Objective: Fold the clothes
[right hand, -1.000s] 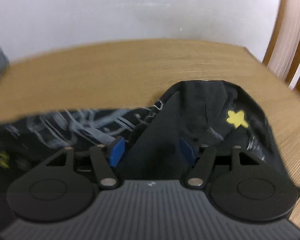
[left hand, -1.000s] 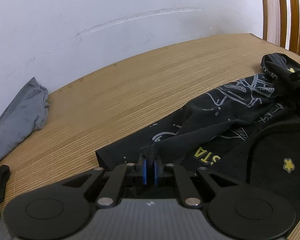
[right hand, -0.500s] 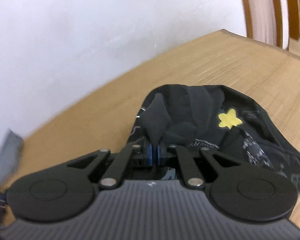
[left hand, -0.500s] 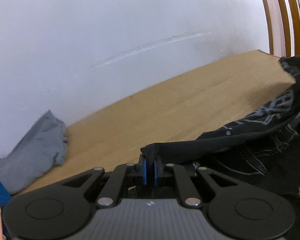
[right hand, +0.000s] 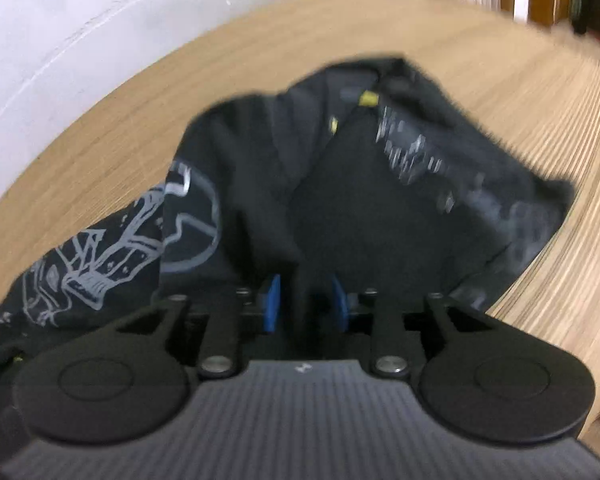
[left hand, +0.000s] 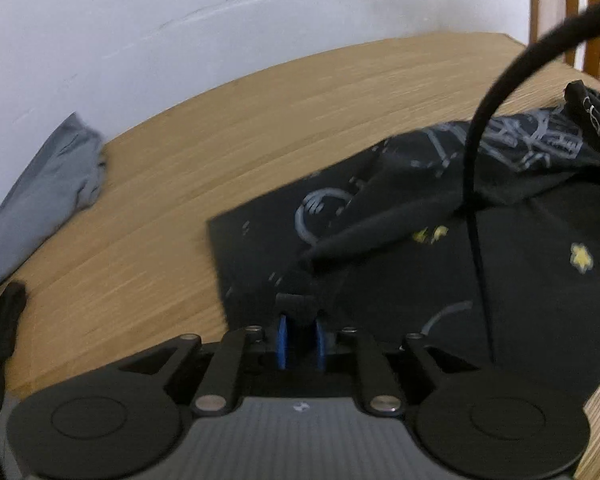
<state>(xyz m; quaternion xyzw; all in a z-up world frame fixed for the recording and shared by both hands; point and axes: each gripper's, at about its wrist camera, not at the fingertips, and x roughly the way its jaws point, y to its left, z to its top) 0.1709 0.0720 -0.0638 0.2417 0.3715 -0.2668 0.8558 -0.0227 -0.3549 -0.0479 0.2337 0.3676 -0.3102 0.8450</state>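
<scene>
— What are you seeing on the left side?

— I'm looking along the left gripper (left hand: 299, 338) at the black printed garment (left hand: 400, 248), which is lying on the wooden table (left hand: 220, 152), bunched toward the right. The jaws are opening, and a fold of the black cloth is still sitting between the blue pads (left hand: 281, 342). A black cable (left hand: 476, 128) is looping across the view, and a grey garment (left hand: 44, 192) is lying crumpled by the white wall (left hand: 180, 20), well apart from the black one.

— And the right?

— I'm seeing the right gripper (right hand: 305, 304) opening too. A strip of the black printed garment (right hand: 380, 200) is running between its pads (right hand: 272, 300), but they are standing clear of it on both sides. The garment is heaped on the wooden table (right hand: 540, 100) straight ahead, blurred.
</scene>
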